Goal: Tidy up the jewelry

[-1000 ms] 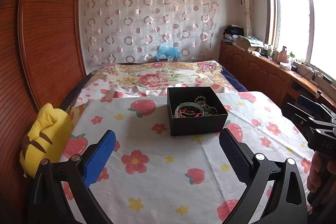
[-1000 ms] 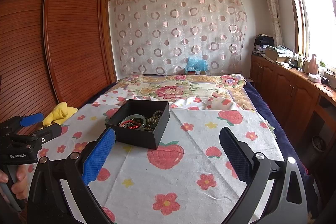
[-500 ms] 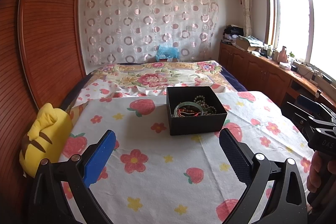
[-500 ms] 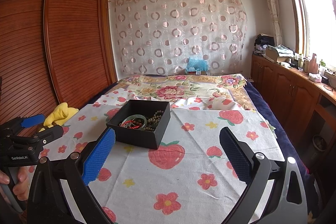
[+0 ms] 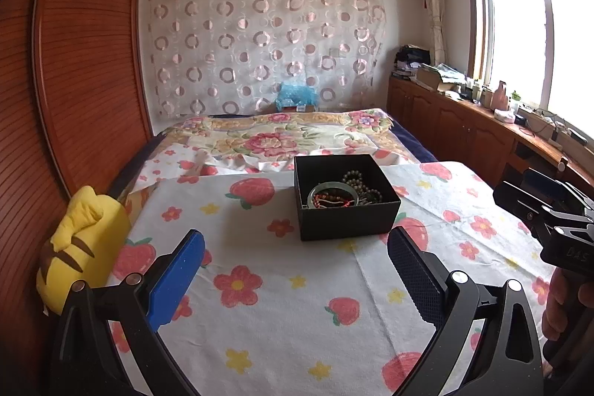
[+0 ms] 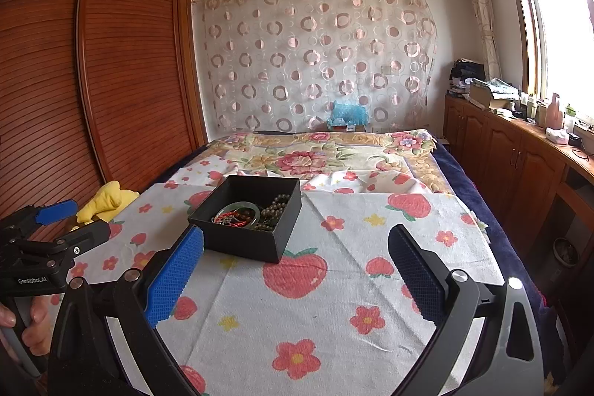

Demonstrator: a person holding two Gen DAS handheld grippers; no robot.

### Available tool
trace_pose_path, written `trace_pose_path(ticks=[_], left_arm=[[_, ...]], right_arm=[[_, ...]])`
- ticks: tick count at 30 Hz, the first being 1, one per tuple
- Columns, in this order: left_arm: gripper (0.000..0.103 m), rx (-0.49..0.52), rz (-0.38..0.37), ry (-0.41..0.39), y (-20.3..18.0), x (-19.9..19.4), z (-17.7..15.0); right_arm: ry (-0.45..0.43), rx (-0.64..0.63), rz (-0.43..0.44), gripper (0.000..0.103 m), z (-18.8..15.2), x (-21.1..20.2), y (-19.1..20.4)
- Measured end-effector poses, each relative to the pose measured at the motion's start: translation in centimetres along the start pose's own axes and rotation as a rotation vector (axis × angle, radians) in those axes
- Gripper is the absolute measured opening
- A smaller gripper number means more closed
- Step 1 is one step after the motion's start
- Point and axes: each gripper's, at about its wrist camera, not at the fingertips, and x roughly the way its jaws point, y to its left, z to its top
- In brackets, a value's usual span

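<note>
An open black box [image 5: 347, 216] stands on the strawberry-print cloth [image 5: 260, 284]. It holds a green bangle [image 5: 334, 190], a red string bracelet [image 5: 330, 202] and dark bead strands [image 5: 362, 184]. The box also shows in the right wrist view [image 6: 247, 234], with the bangle [image 6: 239, 210] and beads [image 6: 276, 206] inside. My left gripper [image 5: 295, 270] is open and empty, short of the box. My right gripper [image 6: 295, 270] is open and empty, with the box ahead to its left.
A yellow plush toy [image 5: 80, 247] lies at the cloth's left edge by the wooden wardrobe [image 5: 74, 80]. A floral quilt [image 5: 282, 140] covers the bed beyond the box. Wooden cabinets [image 6: 519, 173] with clutter run along the right under the window.
Both grippers have edged slightly, so the box sits a little nearer in the right wrist view. Both stay open and empty.
</note>
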Motion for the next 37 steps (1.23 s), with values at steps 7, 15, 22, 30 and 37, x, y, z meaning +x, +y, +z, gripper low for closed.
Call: trace_pose_path(ticks=[7,15,22,30,37], left_arm=[[0.095,-0.001,-0.001,-0.001,0.08,0.02,-0.07],[0.095,-0.005,-0.003,-0.003,-0.02,-0.03,-0.05],[0.095,-0.002,-0.001,-0.001,0.06,0.05,-0.12],[0.095,-0.003,-0.004,-0.002,-0.17,-0.08,-0.07],[0.095,-0.003,-0.002,-0.002,-0.01,-0.01,-0.17]], right_arm=[[0.0,-0.001,0.0,0.1,-0.02,-0.01,-0.06],[-0.001,0.0,0.001,0.1,0.08,-0.05,-0.08],[-0.001,0.001,0.002,0.1,0.04,-0.07,-0.14],[0.0,0.001,0.001,0.1,0.02,-0.07,-0.17],[-0.001,0.002,0.001,0.1,0.14,-0.11,-0.18]])
